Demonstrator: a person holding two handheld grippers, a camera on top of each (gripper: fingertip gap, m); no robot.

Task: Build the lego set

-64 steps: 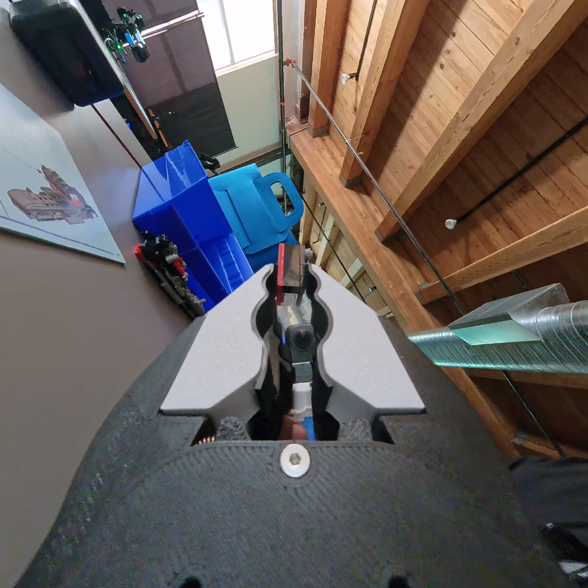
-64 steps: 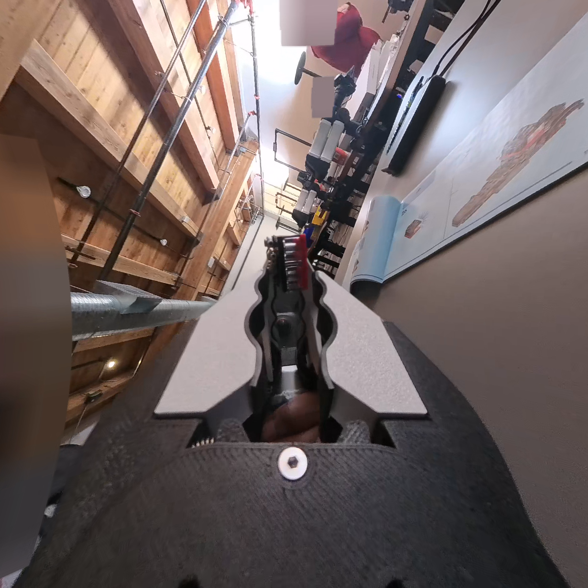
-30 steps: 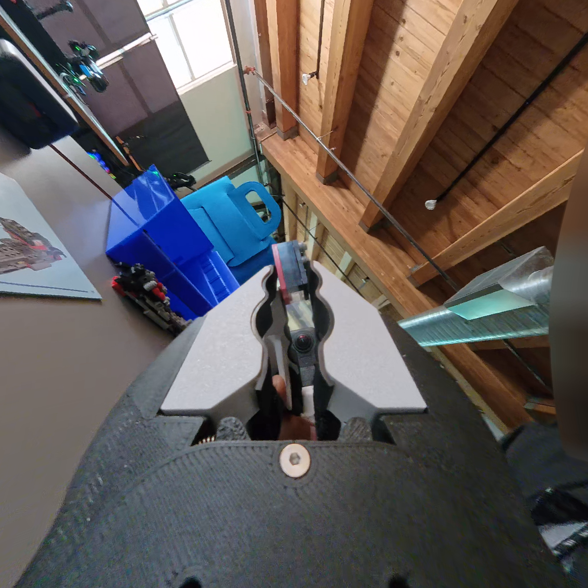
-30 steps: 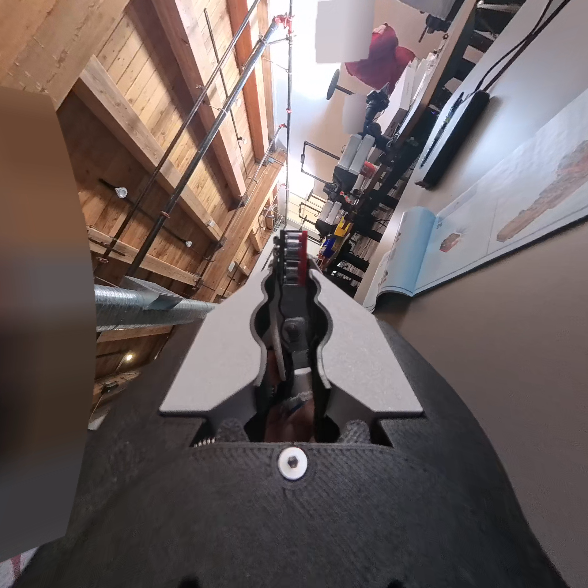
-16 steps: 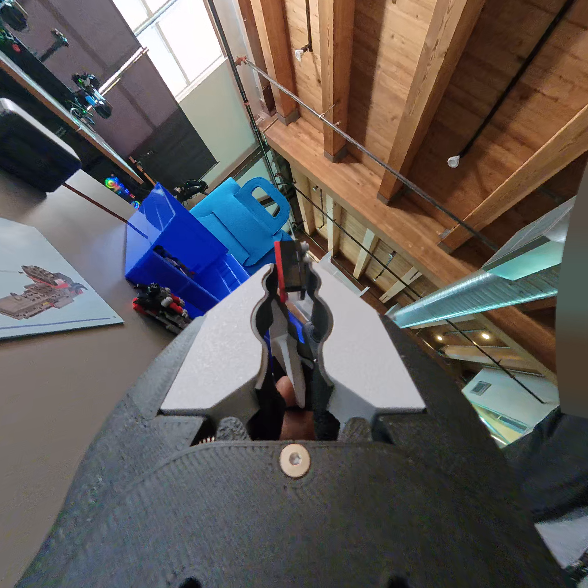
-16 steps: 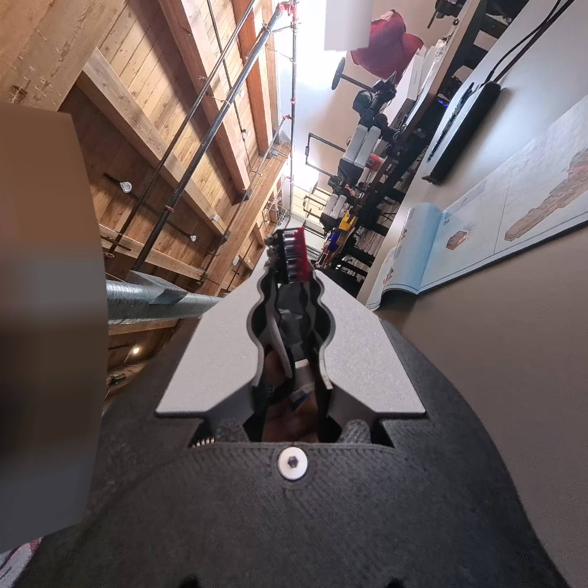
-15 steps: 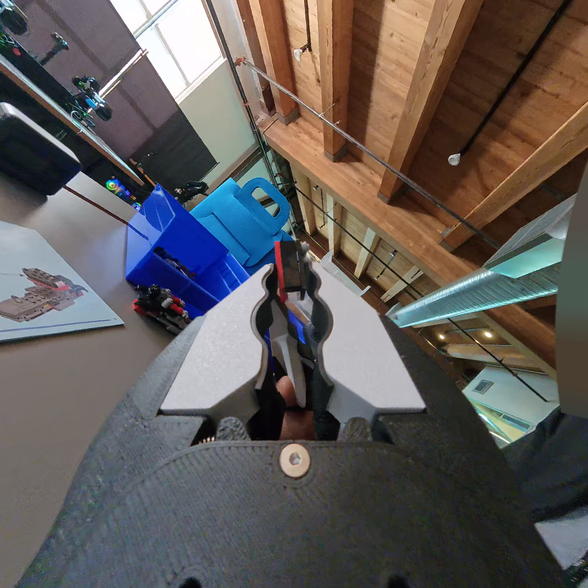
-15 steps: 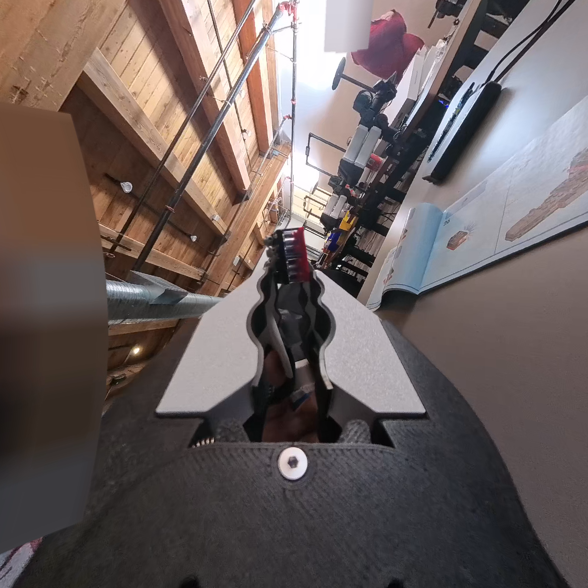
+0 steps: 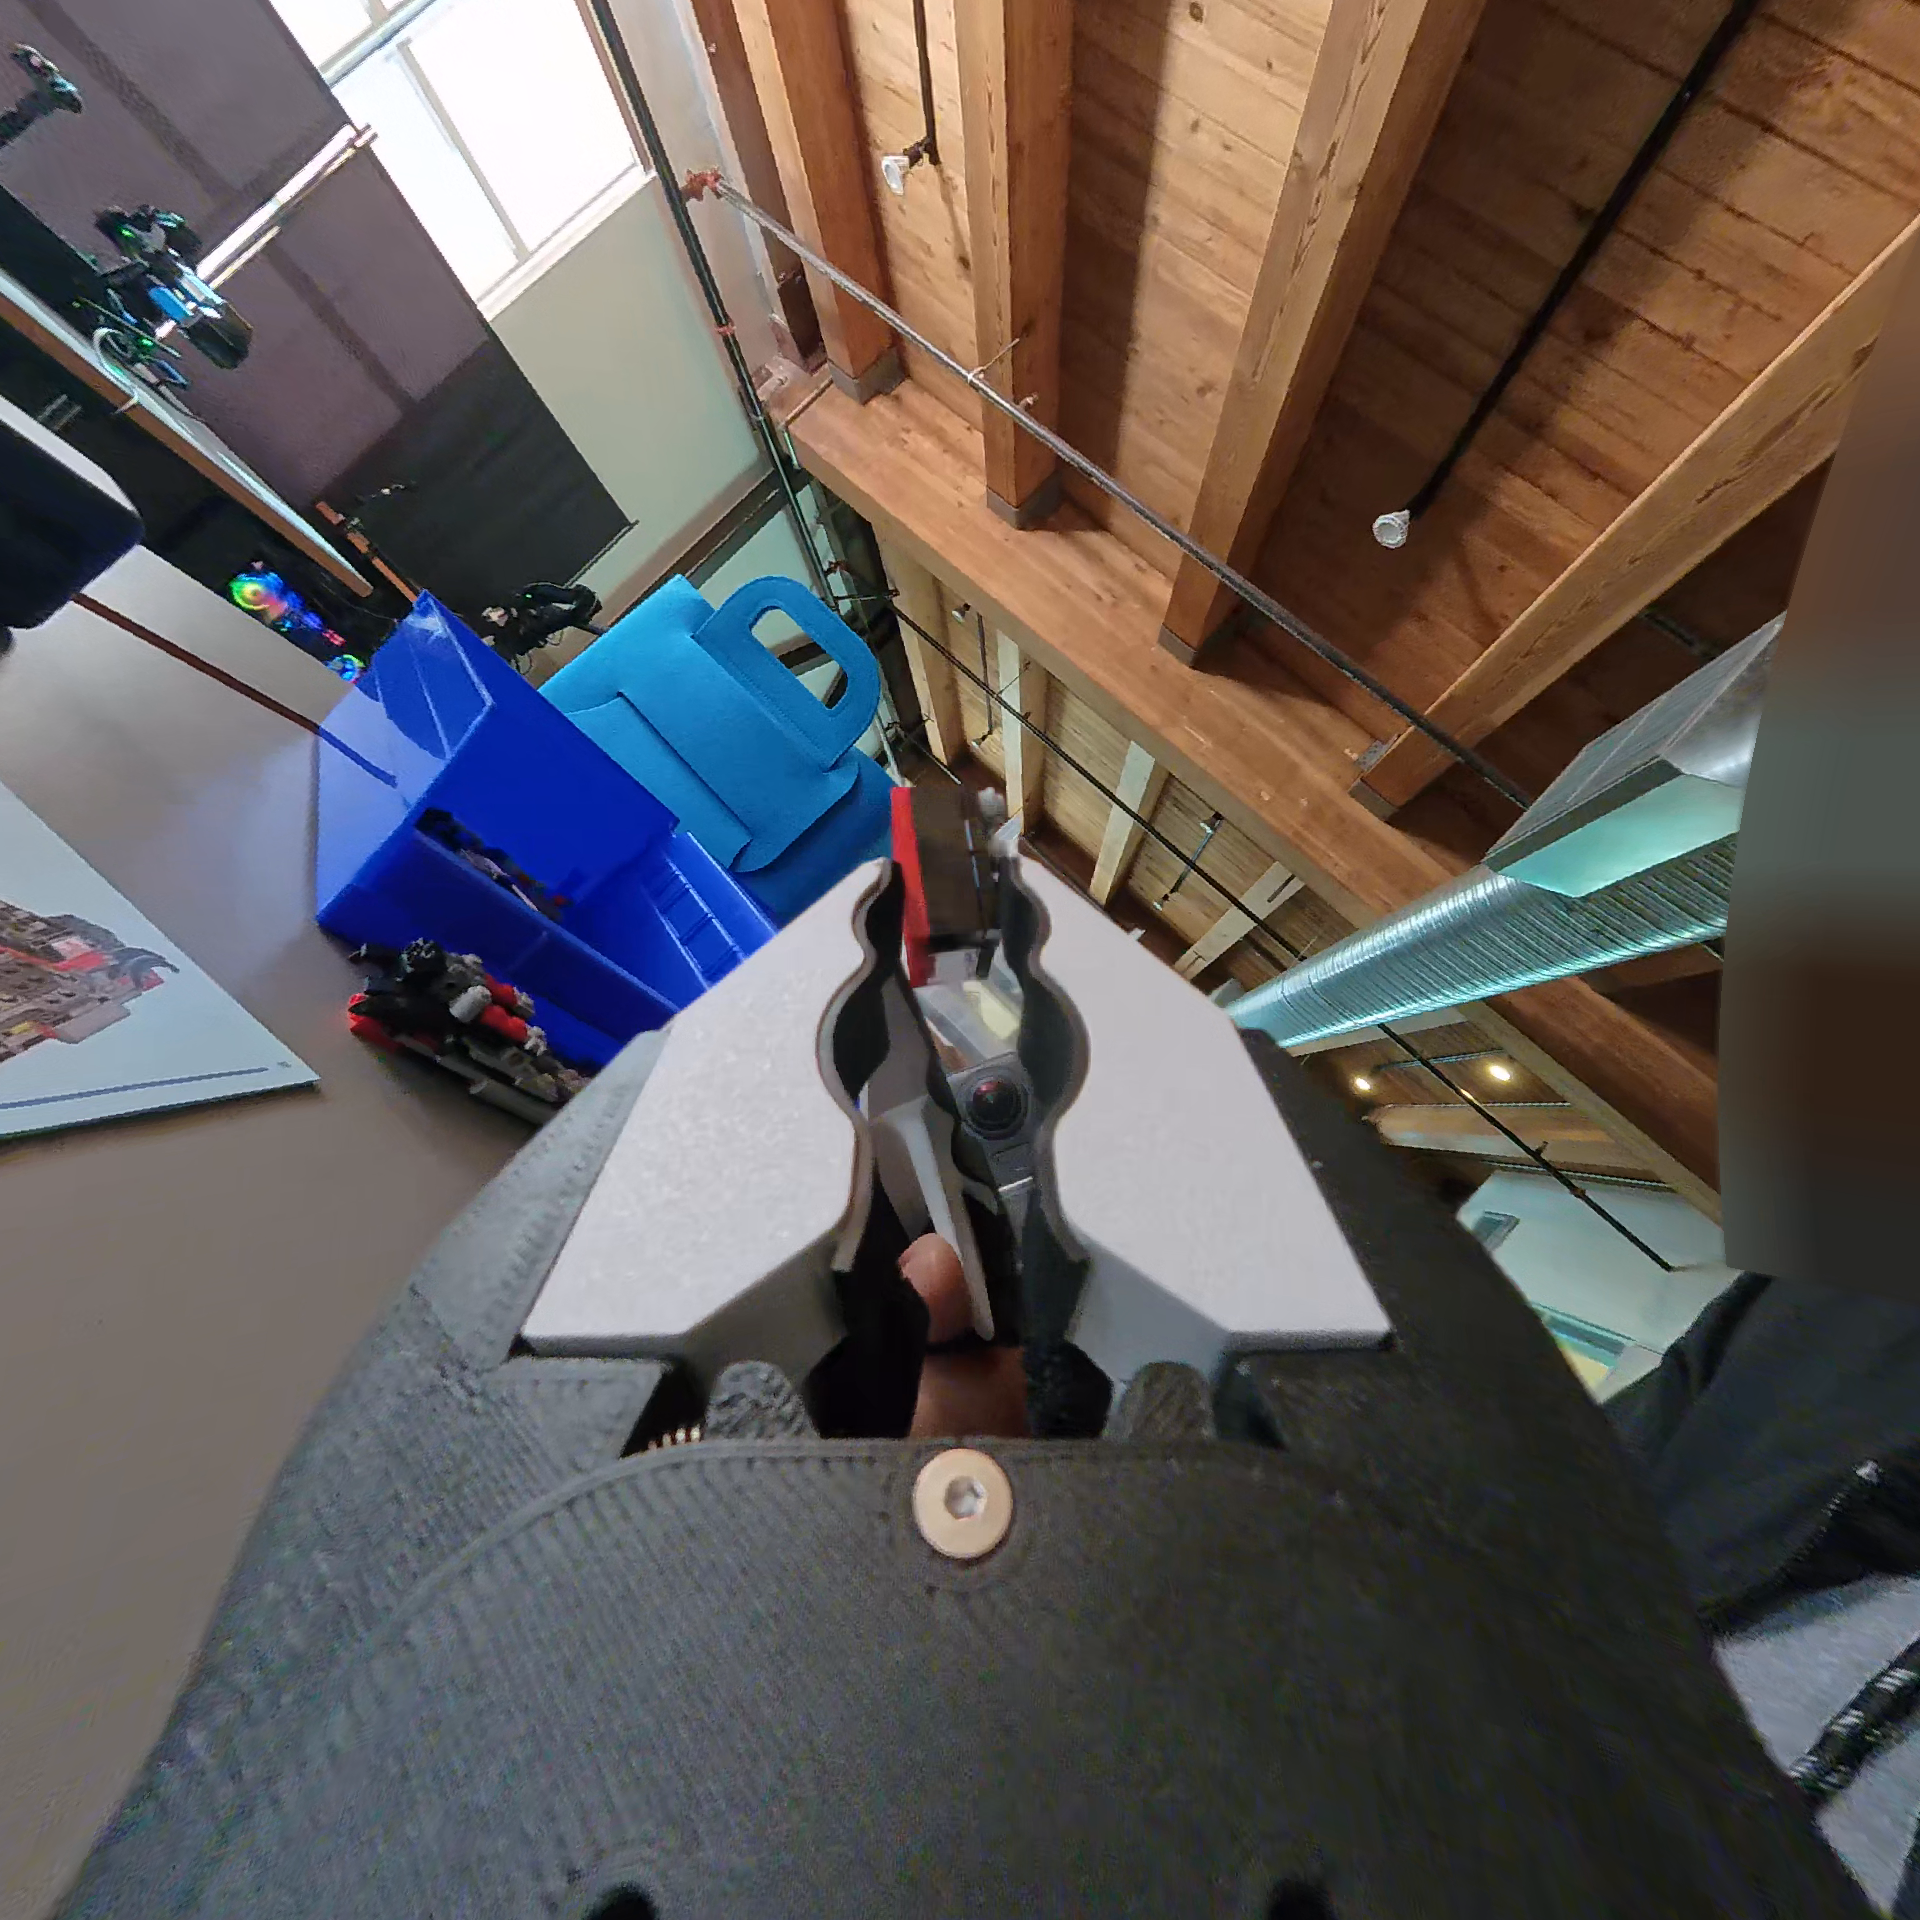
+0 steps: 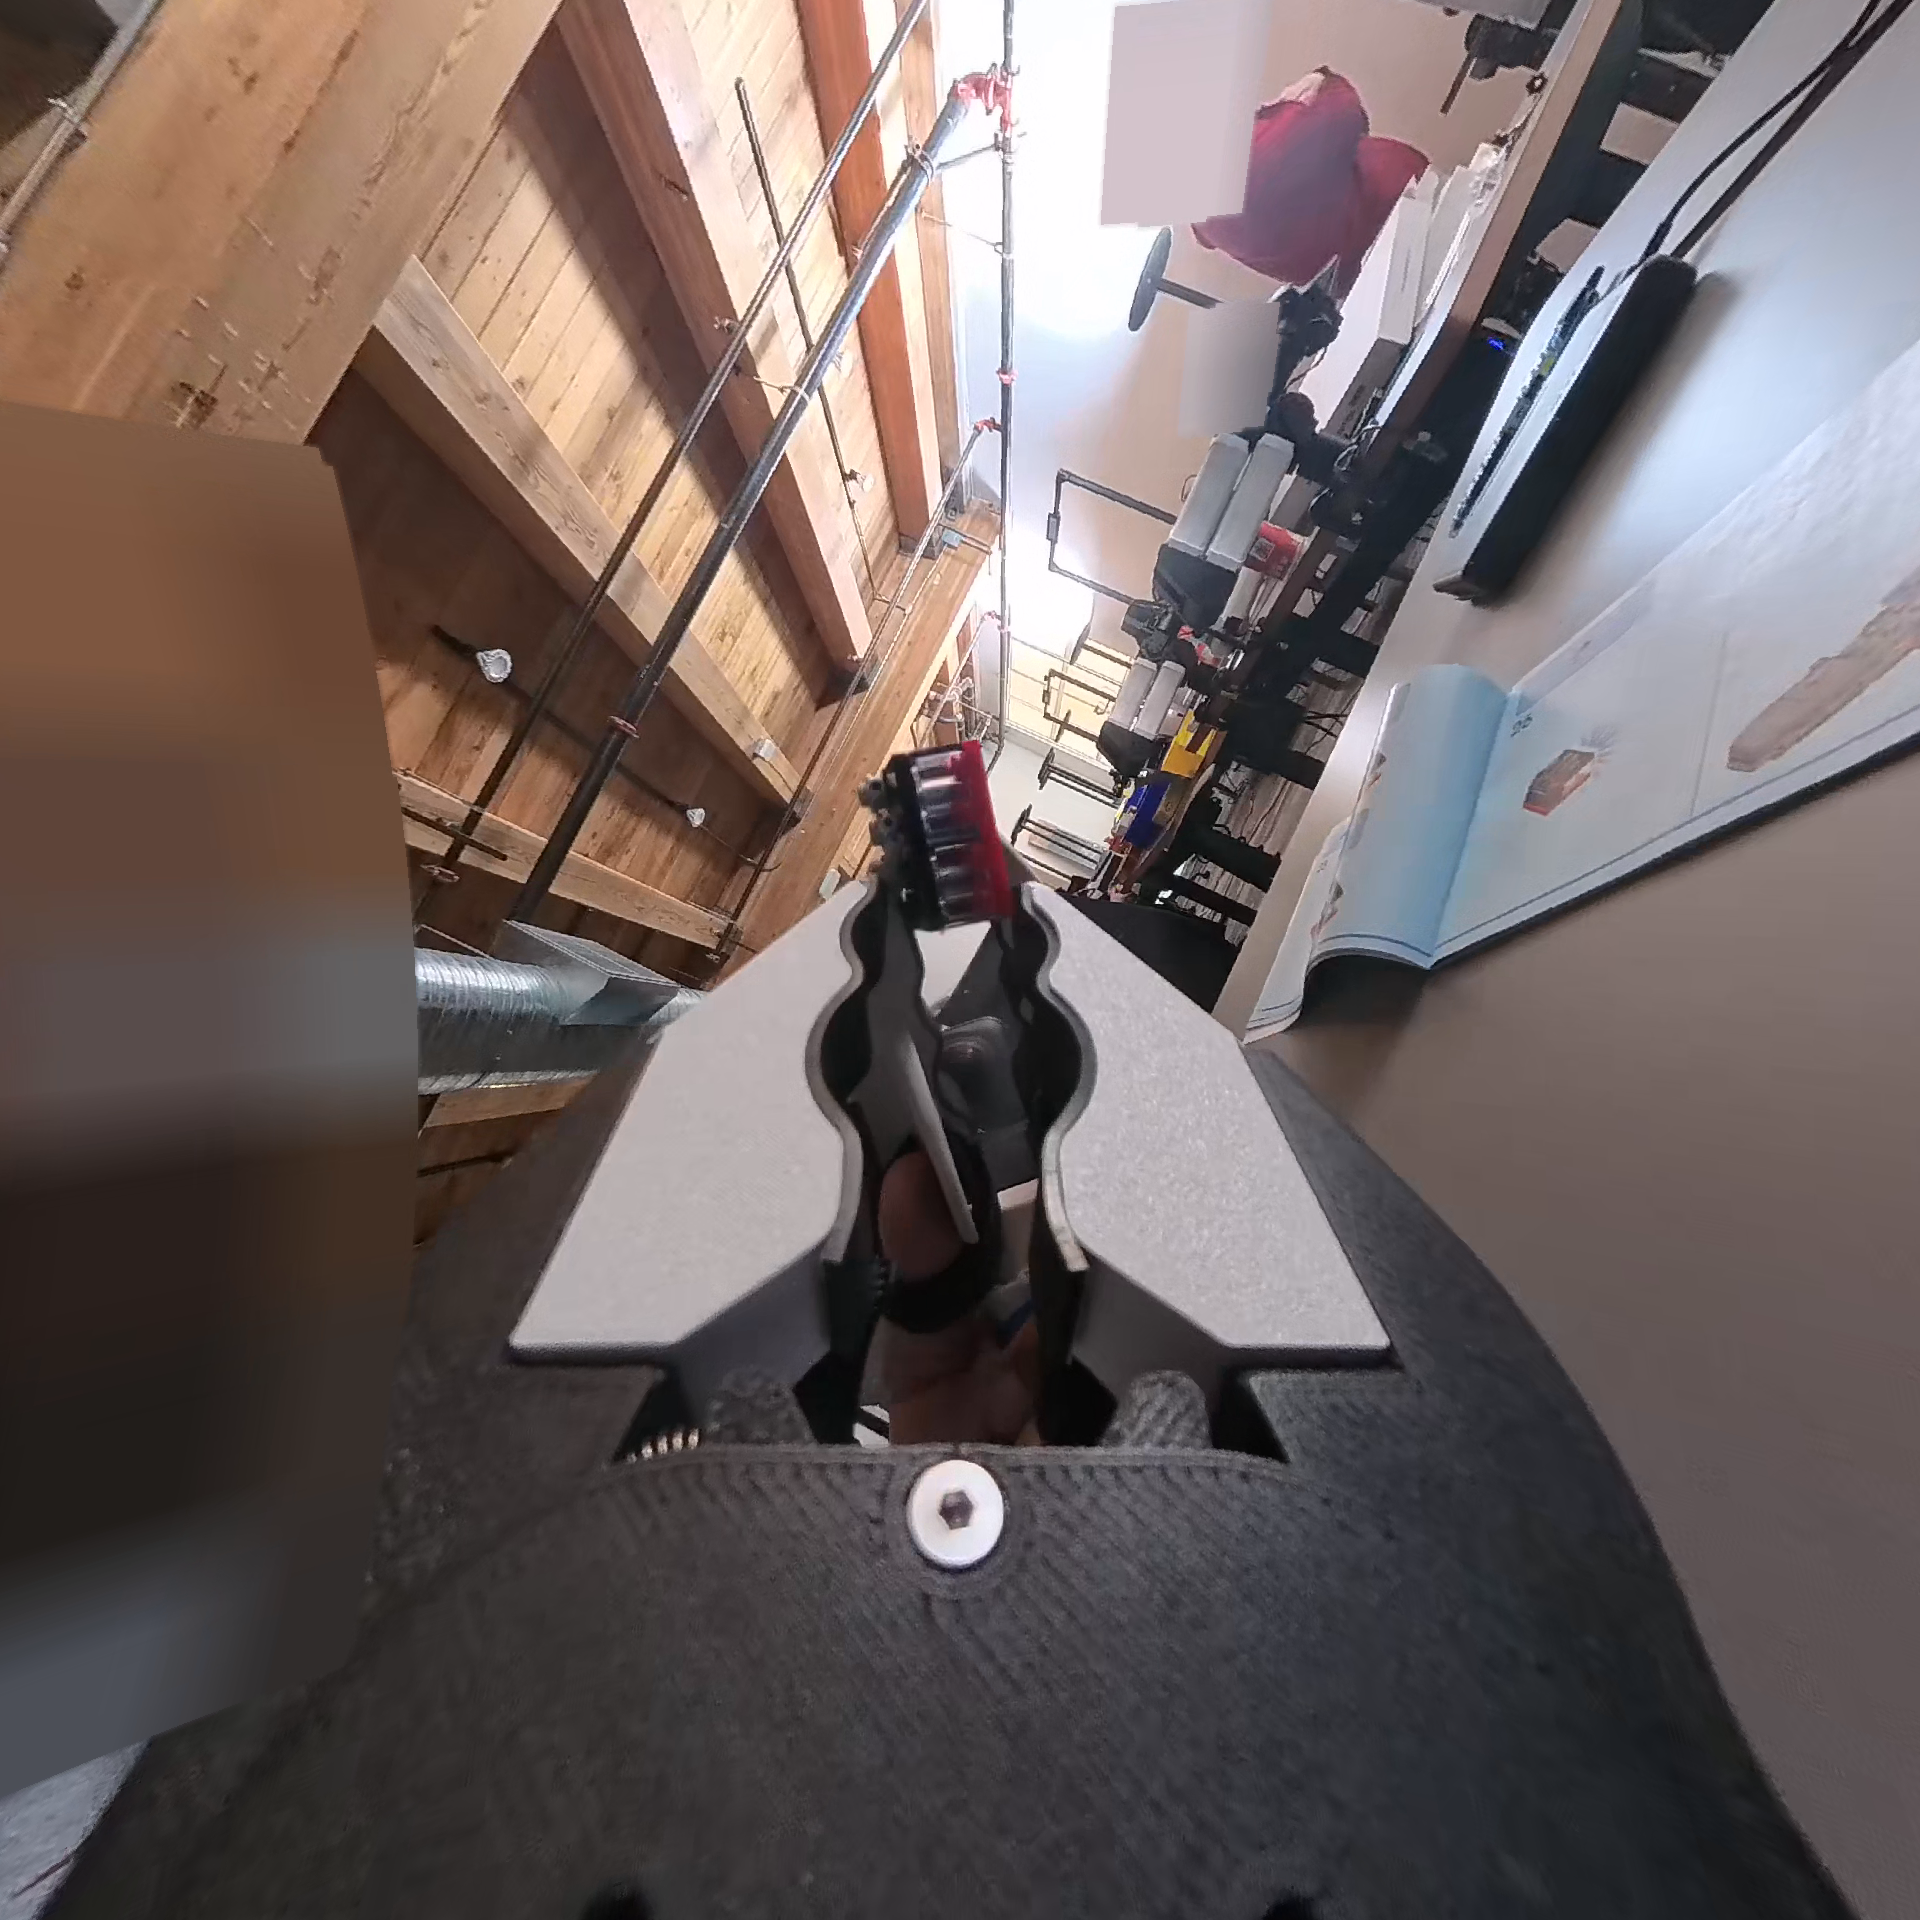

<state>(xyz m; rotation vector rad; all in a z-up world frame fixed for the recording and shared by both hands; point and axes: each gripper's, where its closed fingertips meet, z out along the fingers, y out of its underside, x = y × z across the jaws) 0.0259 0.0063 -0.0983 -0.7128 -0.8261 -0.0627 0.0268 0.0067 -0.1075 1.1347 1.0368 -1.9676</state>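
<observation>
A small red and black lego assembly (image 9: 935, 842) is held up in the air, well above the table. My left gripper (image 9: 948, 899) is shut on it. My right gripper (image 10: 951, 902) faces the left one and is shut on the same assembly (image 10: 951, 821), whose studs show there. Through each gripper's gap I see the other gripper's camera lens (image 9: 992, 1096) and a person's hand behind it. A partly built red, black and grey lego model (image 9: 457, 1023) lies on the brown table (image 9: 208, 1299) beside a blue bin.
A blue parts bin (image 9: 488, 790) and a blue felt bag (image 9: 727, 727) stand at the table's far side. An open instruction booklet lies on the table (image 9: 94, 997) (image 10: 1558, 810). A black power strip (image 10: 1569, 416) lies beyond it. Shelving and equipment stand across the room.
Both grippers have tilted and swung together with the assembly still held between them. The table and blue bin now show lower and more level in the left wrist view.
</observation>
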